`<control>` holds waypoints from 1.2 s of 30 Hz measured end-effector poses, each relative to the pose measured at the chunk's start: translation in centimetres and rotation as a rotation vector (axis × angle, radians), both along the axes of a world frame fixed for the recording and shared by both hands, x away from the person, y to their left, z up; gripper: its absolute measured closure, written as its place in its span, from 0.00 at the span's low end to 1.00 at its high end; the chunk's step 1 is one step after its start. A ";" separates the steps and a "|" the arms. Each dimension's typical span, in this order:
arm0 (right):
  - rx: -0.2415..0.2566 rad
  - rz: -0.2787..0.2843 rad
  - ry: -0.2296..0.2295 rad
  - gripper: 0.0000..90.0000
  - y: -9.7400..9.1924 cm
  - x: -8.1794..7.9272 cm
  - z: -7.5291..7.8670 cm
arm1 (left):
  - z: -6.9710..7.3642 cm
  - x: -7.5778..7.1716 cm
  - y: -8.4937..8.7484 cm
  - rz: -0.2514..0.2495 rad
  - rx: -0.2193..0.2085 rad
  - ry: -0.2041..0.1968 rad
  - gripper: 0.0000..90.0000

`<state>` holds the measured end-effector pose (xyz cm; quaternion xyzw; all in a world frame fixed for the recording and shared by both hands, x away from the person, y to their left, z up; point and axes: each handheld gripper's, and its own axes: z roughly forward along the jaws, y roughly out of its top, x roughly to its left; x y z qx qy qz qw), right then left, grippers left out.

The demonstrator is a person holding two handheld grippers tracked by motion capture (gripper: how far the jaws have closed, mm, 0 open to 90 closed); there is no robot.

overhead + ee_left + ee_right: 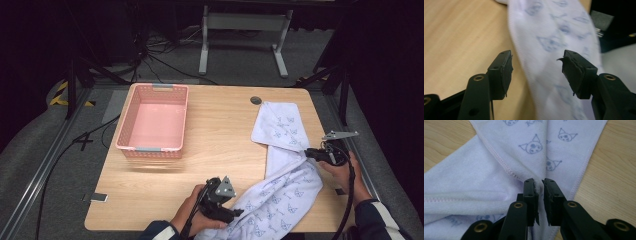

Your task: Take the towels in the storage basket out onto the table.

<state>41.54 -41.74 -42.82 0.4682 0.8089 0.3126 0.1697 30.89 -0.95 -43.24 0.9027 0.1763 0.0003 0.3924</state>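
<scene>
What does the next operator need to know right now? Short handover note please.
Left gripper: jaws open, towel between them, pads not touching it.
Right gripper: jaws nearly shut, pinching a fold of the towel where it bunches.
Towel: printed, white, on the table's right side, half spread, near end rumpled at the front edge.
Pink basket: back left, nothing in it.
Done: nothing folded.
Left: probably re-grip with the left, straighten, fold, perhaps put it in the basket.

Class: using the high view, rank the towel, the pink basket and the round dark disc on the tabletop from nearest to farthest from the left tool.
1. Towel, right beside the left tool.
2. Pink basket, beyond it, upper left.
3. Round dark disc, at the far edge.
</scene>
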 end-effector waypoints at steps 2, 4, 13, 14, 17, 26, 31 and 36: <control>-0.017 0.004 0.001 0.89 0.2 0.2 -0.4 | -0.3 1.3 -0.9 0.006 0.009 0.028 0.47; -0.016 0.017 -0.015 0.90 0.3 0.2 -0.6 | -0.8 2.0 -1.8 -0.004 0.029 0.026 0.47; -0.022 0.031 -0.043 0.94 0.4 0.3 -0.9 | -2.3 3.0 -3.7 -0.085 0.061 0.087 0.72; -0.022 0.034 -0.046 0.95 0.4 0.3 -0.9 | -2.3 3.0 -3.6 -0.083 0.062 0.084 0.78; -0.016 0.031 -0.075 0.96 0.5 0.1 -0.6 | -1.4 3.0 -2.4 -0.051 0.049 0.052 0.86; 0.023 0.060 -0.140 0.98 2.0 0.7 1.0 | -0.9 2.9 -0.1 -0.009 0.013 0.038 0.95; -0.024 0.094 -0.164 0.94 3.3 1.1 1.7 | -1.7 2.9 -1.6 -0.016 0.041 0.058 0.71; -0.071 0.116 -0.150 0.72 3.9 1.3 2.2 | -2.4 2.6 -2.4 -0.033 0.066 0.093 0.66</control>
